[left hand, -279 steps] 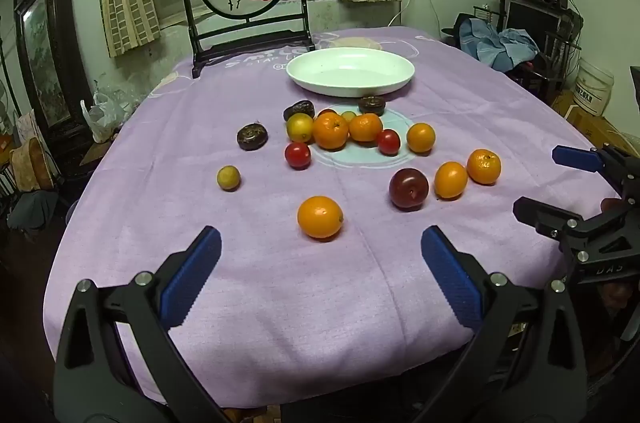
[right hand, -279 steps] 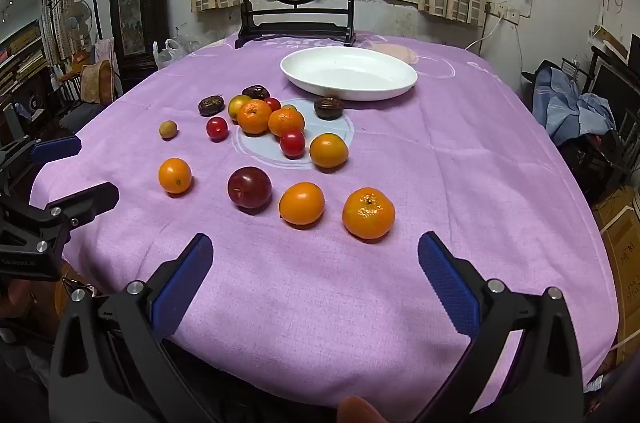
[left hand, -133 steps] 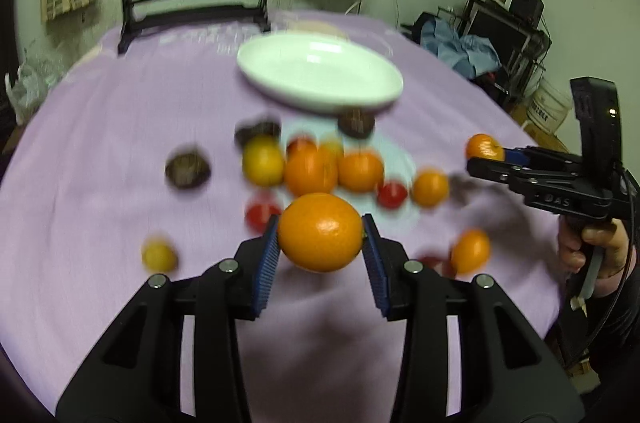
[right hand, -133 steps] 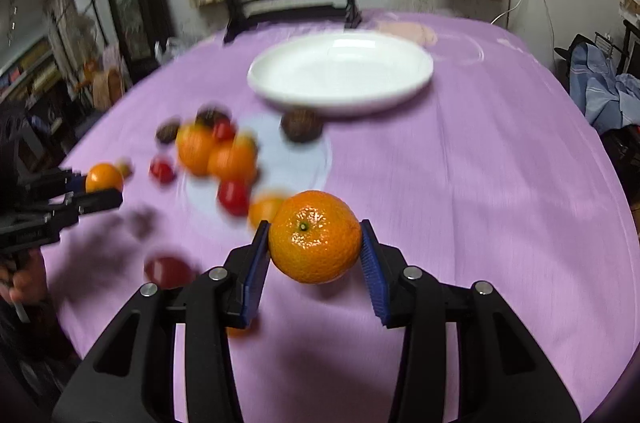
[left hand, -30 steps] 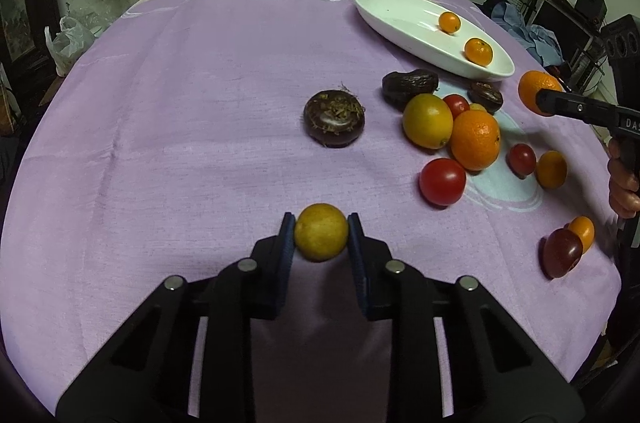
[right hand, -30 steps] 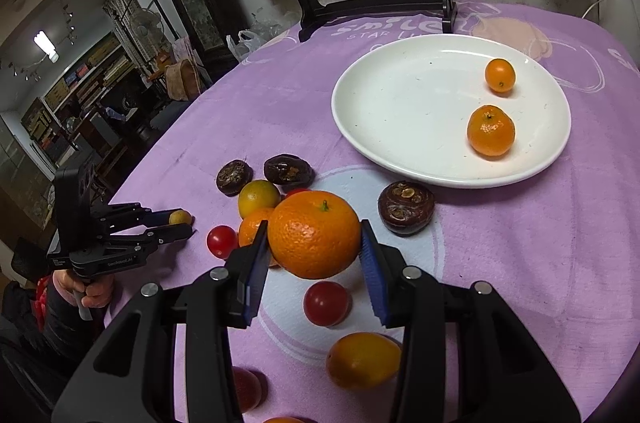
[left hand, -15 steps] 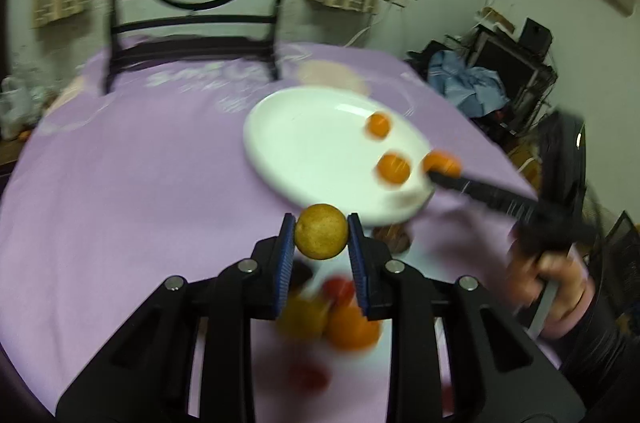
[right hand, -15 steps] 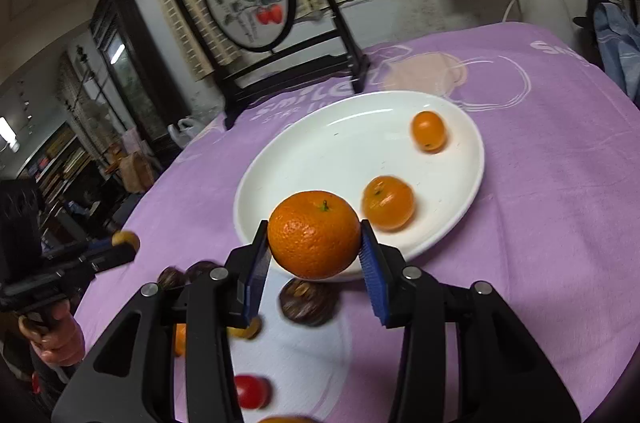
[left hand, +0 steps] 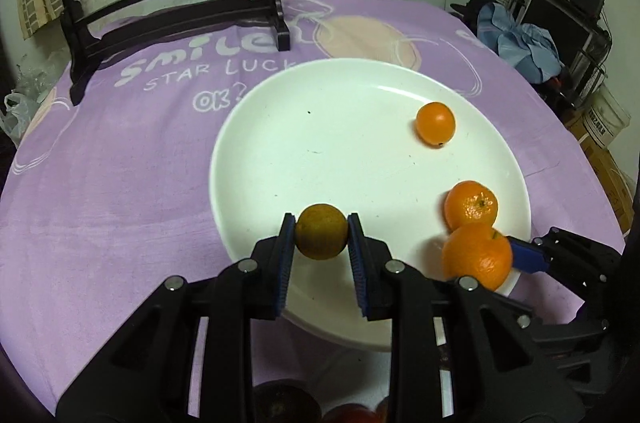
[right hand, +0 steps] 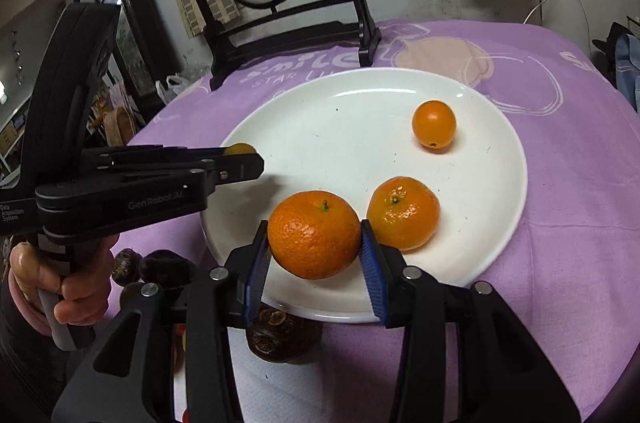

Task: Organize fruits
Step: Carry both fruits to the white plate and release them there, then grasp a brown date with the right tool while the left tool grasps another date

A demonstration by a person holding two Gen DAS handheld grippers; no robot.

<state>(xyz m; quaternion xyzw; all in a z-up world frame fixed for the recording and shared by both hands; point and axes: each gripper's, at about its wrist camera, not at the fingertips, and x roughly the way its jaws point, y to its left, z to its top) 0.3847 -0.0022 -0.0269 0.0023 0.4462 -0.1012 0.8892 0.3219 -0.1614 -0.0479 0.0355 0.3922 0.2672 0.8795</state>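
Note:
My left gripper (left hand: 321, 232) is shut on a small yellow fruit (left hand: 321, 231) and holds it over the near left part of the white plate (left hand: 320, 127). My right gripper (right hand: 314, 239) is shut on a large orange (right hand: 314, 239) over the plate's near rim (right hand: 516, 143). Two oranges lie in the plate: a small smooth one (right hand: 434, 129) at the back and a tangerine (right hand: 404, 213) near the held orange. The right gripper with its orange (left hand: 478, 255) also shows in the left wrist view. The left gripper (right hand: 240, 159) shows in the right wrist view.
A dark framed round painting on a stand (left hand: 176, 3) stands behind the plate on the purple cloth (left hand: 100, 163). Several dark fruits (right hand: 280, 339) and red ones lie just in front of the plate, mostly hidden under the grippers. Room clutter (left hand: 528, 43) is beyond the table's right edge.
Both grippers have moved forward with their fruits and now hang over the plate, closer and lower than half a second ago. The two oranges in the plate have not moved.

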